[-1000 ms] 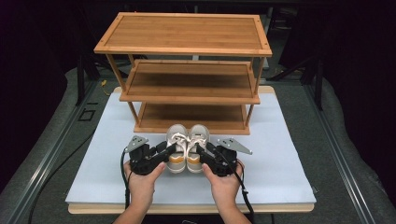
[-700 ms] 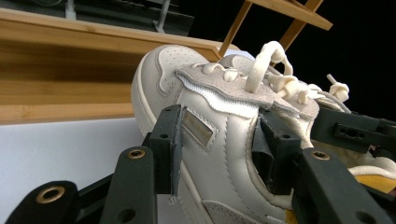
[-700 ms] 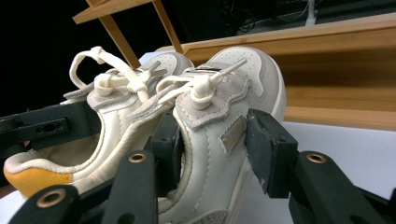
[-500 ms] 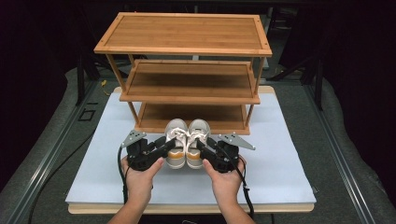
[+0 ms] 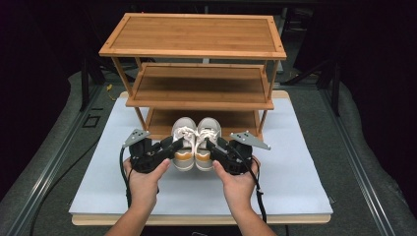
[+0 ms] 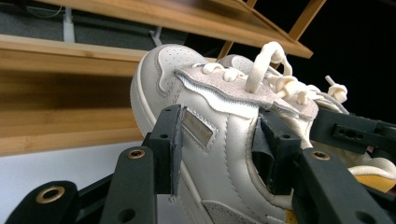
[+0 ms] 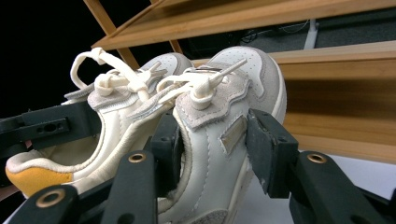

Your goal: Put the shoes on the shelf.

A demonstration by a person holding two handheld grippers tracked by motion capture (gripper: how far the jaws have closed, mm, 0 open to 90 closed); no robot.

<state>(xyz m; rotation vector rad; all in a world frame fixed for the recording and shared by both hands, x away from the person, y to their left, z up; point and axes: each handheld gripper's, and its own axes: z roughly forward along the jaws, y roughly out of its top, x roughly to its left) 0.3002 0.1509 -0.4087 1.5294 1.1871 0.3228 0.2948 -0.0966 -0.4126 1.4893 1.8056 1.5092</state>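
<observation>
We look down on a recording bench in a darkened lab or studio: a white rectangular board with a pale wooden edge (image 5: 295, 196) lies on a grey padded table (image 5: 364, 162) framed by metal rails (image 5: 49, 162). A three-tier bamboo shoe rack (image 5: 196, 44) stands at the board's far edge, black stands and cables behind it in the gloom.

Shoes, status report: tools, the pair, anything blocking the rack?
Left tool clamped on left shoe, right tool on right shoe. Pair side by side before rack. Bottom shelf unobstructed.
</observation>
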